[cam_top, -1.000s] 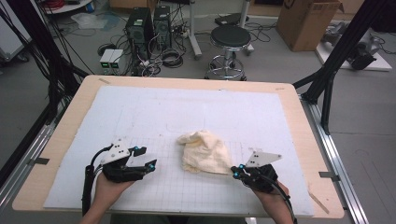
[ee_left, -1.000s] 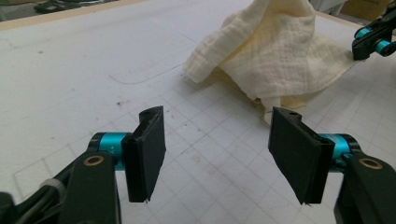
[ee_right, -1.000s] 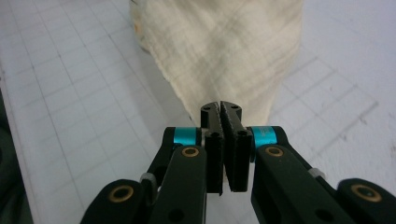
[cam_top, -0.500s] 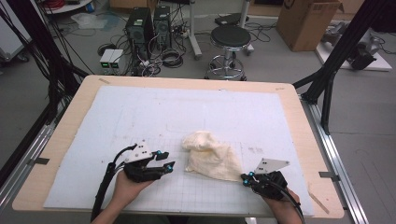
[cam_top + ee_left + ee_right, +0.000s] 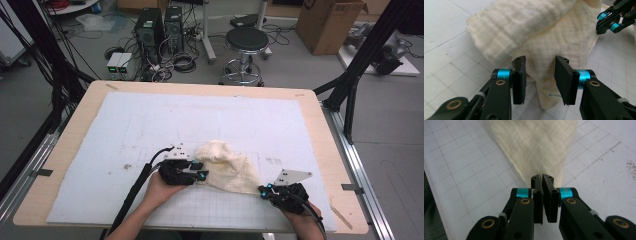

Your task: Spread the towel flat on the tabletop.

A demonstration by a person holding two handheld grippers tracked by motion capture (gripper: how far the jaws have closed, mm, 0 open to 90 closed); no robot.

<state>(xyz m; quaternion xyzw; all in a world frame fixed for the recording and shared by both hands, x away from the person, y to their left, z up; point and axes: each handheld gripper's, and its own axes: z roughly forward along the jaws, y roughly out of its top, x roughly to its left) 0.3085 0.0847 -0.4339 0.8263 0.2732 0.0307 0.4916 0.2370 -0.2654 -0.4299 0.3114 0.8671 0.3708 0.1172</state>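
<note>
Near the bench's [image 5: 60, 165] front edge, on the white gridded mat [image 5: 150, 120], a crumpled cream cloth [image 5: 226, 165] lies between both grippers. Left gripper [image 5: 540, 75] at the cloth's left edge, fingers [image 5: 519, 80] part-spread and just been closing, a cloth fold between them, pads not pressing it yet. Right gripper [image 5: 542, 178] at the cloth's right corner, fingers [image 5: 549, 197] pressed together, pinching that corner. Cloth bunched high on the left, flatter toward the right gripper.
</note>
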